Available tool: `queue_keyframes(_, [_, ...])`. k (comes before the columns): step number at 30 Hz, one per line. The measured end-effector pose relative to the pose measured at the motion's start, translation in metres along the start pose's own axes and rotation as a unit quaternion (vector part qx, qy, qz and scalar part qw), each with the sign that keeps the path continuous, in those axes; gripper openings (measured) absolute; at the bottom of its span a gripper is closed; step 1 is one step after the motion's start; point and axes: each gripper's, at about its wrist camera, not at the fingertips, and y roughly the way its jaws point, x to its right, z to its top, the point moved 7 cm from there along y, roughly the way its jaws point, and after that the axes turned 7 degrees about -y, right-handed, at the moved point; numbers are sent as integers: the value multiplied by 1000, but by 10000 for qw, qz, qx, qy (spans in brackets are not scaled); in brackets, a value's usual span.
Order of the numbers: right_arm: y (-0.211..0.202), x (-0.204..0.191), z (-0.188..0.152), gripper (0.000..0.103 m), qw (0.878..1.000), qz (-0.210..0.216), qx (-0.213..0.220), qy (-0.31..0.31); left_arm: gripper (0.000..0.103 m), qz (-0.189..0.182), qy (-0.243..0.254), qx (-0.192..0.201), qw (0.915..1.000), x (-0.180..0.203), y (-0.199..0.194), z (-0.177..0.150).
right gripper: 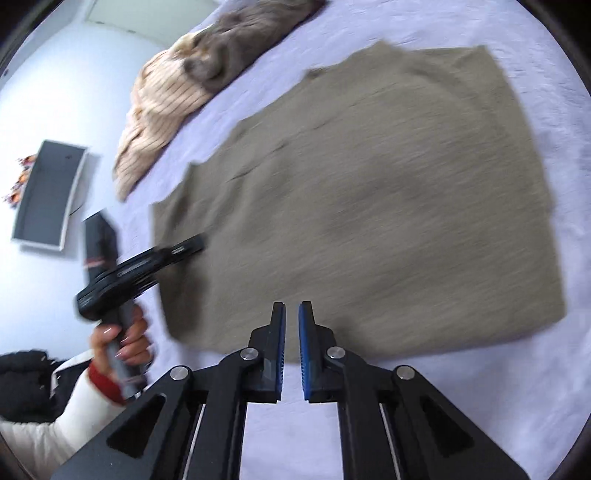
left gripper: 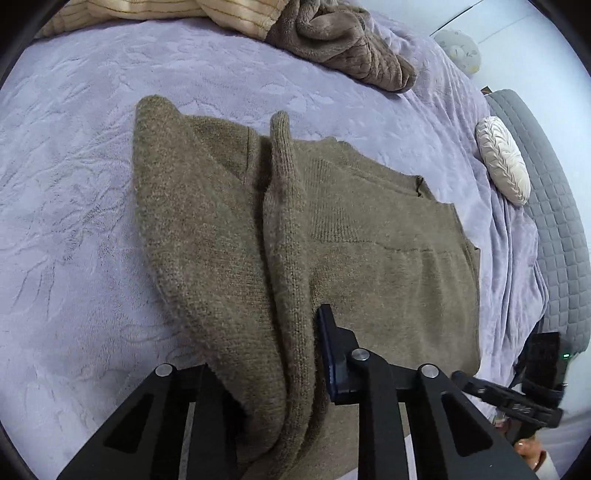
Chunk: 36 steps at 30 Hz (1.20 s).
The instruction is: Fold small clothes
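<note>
An olive-brown knitted sweater (left gripper: pixel 369 240) lies flat on the lavender bedspread (left gripper: pixel 74 184). In the left wrist view, my left gripper (left gripper: pixel 291 343) is shut on a fold of its sleeve and side (left gripper: pixel 280 221), which drapes over the left finger and hides it. Only the right finger (left gripper: pixel 332 343) shows. In the right wrist view, the sweater (right gripper: pixel 388 203) is blurred by motion. My right gripper (right gripper: pixel 291 321) hovers over its near edge, jaws a narrow gap apart and empty. The left gripper (right gripper: pixel 184 247) shows at the sweater's left edge.
A brown plush garment (left gripper: pixel 343 48) and a cream striped one (left gripper: pixel 166 11) are heaped at the far side of the bed. A white round cushion (left gripper: pixel 504 158) lies at the right by a grey quilted cover (left gripper: pixel 554 221). The bed edge is near me.
</note>
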Motion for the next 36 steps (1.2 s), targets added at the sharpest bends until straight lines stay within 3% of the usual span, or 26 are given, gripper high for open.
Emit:
queue_keyframes(3, [23, 52, -11, 7, 9984, -346, -454, -13, 20, -216, -61, 174, 9996, 18, -14, 5])
queue_keyframes(4, [30, 61, -16, 5, 9981, -196, -562, 128, 20, -281, -17, 256, 9993, 28, -20, 7])
queue_keyframes(7, [34, 77, -22, 3, 9966, 454, -354, 592, 17, -407, 230, 435, 9980, 68, -30, 13])
queue_keyframes(11, [33, 85, -27, 3, 9938, 770, -191, 774, 17, -533, 680, 431, 9953, 139, -21, 14])
queue_keyframes(17, [25, 95, -35, 3, 9915, 1030, -147, 784, 17, -34, 1804, 48, 9836, 238, 51, -20])
queue_keyframes(23, [23, 116, -40, 2, 9816, 1516, -28, 1162, 17, 1195, 2617, -181, 9576, 269, 127, -62])
queue_keyframes(25, [22, 122, -42, 2, 9768, 1680, 4, 1325, 26, 1383, 2704, -65, 9527, 272, 130, -67])
queue_keyframes(27, [20, 127, -44, 2, 9724, 1829, 4, 1452, 58, 1318, 2677, -110, 9544, 275, 128, -71])
queue_keyframes(28, [19, 129, -44, 2, 9703, 1892, -19, 1504, 64, 1287, 2664, -114, 9552, 279, 127, -72])
queue_keyframes(30, [9, 135, -44, 6, 9687, 1932, -2, 1559, 66, 1292, 2780, 5, 9519, 288, 122, -75])
queue_keyframes(31, [0, 139, -41, 11, 9686, 1913, 121, 1583, 66, 1307, 2891, 49, 9483, 293, 119, -77])
queue_keyframes(33, [-18, 152, -34, 11, 9676, 1832, 401, 1689, 66, 1258, 3050, 67, 9440, 303, 113, -83])
queue_keyframes(36, [-38, 179, -25, 10, 9618, 1823, 658, 1934, 66, 933, 3040, -10, 9481, 316, 102, -88])
